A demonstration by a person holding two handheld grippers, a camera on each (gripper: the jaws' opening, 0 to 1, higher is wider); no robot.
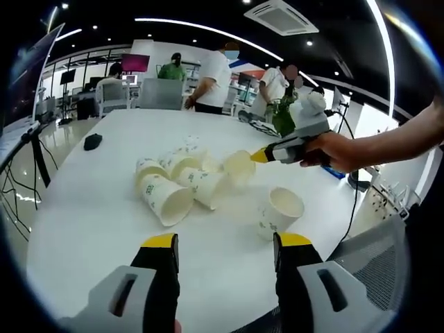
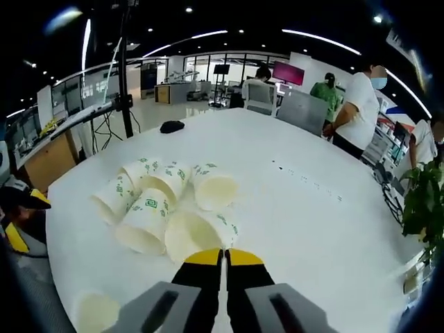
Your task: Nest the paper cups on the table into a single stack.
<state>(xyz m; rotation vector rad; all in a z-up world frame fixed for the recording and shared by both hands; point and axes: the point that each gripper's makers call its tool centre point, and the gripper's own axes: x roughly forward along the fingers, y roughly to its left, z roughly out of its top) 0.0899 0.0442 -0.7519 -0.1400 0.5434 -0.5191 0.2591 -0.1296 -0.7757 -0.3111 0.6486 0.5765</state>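
White table [image 1: 83, 229] with paper cups [image 1: 182, 182] lying scattered, none stacked; left gripper [image 1: 225, 253] fingers apart, right gripper [image 2: 223, 258] fingers together, empty.

On the surface [image 1: 90, 229] the cups [image 1: 177, 184] lay clustered before my tongs; one cup [image 1: 279, 210] lay apart, to their right.

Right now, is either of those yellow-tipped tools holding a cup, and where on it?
The right tool pinches the rim of one paper cup, with its jaws shut on it. The left tool is open and holds nothing.
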